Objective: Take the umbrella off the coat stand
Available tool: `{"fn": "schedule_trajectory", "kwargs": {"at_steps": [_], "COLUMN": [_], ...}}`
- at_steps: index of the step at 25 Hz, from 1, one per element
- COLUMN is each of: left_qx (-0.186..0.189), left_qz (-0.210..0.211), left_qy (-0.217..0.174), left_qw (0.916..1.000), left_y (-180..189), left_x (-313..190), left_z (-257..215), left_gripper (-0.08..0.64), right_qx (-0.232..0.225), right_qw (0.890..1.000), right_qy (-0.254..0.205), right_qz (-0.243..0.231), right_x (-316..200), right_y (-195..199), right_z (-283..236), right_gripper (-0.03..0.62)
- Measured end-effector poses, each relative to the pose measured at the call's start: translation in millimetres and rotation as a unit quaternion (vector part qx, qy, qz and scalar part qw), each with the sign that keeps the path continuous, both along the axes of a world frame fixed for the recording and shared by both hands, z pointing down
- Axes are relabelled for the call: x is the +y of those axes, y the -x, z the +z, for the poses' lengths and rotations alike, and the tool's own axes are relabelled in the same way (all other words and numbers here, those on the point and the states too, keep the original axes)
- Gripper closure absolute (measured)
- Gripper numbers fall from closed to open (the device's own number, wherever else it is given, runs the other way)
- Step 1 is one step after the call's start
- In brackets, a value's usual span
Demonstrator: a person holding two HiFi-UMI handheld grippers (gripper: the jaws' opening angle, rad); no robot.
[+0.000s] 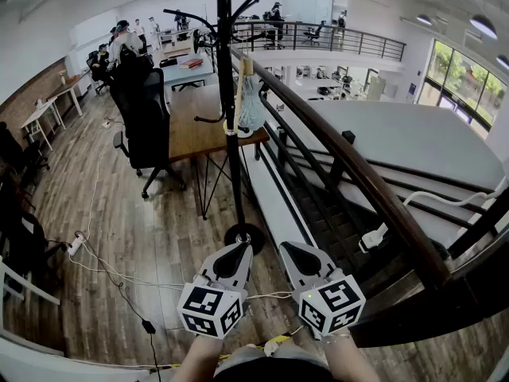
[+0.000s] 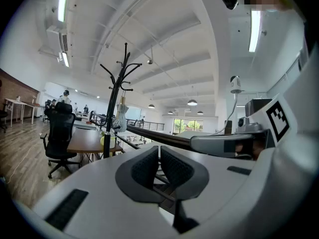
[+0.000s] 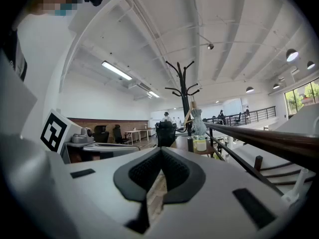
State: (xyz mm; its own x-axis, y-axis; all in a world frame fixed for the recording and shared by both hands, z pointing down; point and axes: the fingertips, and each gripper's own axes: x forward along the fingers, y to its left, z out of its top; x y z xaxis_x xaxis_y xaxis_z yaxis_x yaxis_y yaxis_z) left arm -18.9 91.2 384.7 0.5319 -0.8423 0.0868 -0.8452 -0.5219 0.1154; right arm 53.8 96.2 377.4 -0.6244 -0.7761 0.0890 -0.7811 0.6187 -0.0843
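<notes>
A tall black coat stand (image 1: pixel 228 94) rises from a round base on the wood floor just ahead of me. On it hangs a folded pale blue umbrella (image 1: pixel 251 106) with a light wooden handle, on the side toward the stair rail. My left gripper (image 1: pixel 236 253) and right gripper (image 1: pixel 293 253) sit low and side by side, short of the stand's base, both shut and holding nothing. In the left gripper view the stand (image 2: pixel 115 108) and umbrella (image 2: pixel 121 117) stand well beyond the shut left gripper (image 2: pixel 159 157). From the shut right gripper (image 3: pixel 160 157), the stand (image 3: pixel 185 96) and umbrella (image 3: pixel 197 119) also look distant.
A dark wooden handrail (image 1: pixel 358 181) over a staircase runs along the right of the stand. A wooden desk (image 1: pixel 191 122) and a black office chair (image 1: pixel 147 114) stand to its left. Cables and a power strip (image 1: pixel 76 245) lie on the floor. People sit far back.
</notes>
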Motion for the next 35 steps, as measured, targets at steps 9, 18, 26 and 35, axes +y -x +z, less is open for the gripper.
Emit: {"fn": "schedule_trajectory", "kwargs": {"at_steps": [9, 18, 26, 35], "left_qx": [-0.006, 0.004, 0.001, -0.002], "left_qz": [-0.016, -0.024, -0.020, -0.003], "left_qy": [0.008, 0.007, 0.023, -0.006], "left_qw": [0.9998, 0.9997, 0.9995, 1.0000], "left_y": [-0.7, -10.8, -33.0, -30.1], "left_x": [-8.4, -13.6, -25.4, -94.4], "left_z": [9.7, 11.6, 25.2, 4.2], "left_gripper": [0.537, 0.537, 0.537, 0.537], "right_qx": [0.002, -0.028, -0.046, -0.038], "right_qw": [1.000, 0.999, 0.999, 0.999], "right_qy": [-0.001, -0.010, 0.005, -0.009], "right_qz": [-0.001, -0.012, -0.024, -0.022], "right_x": [-6.6, -12.3, -28.1, -97.4], "right_y": [-5.2, -19.7, -39.2, -27.3], "right_z": [5.7, 2.6, 14.6, 3.6], "right_gripper": [0.566, 0.566, 0.566, 0.566]}}
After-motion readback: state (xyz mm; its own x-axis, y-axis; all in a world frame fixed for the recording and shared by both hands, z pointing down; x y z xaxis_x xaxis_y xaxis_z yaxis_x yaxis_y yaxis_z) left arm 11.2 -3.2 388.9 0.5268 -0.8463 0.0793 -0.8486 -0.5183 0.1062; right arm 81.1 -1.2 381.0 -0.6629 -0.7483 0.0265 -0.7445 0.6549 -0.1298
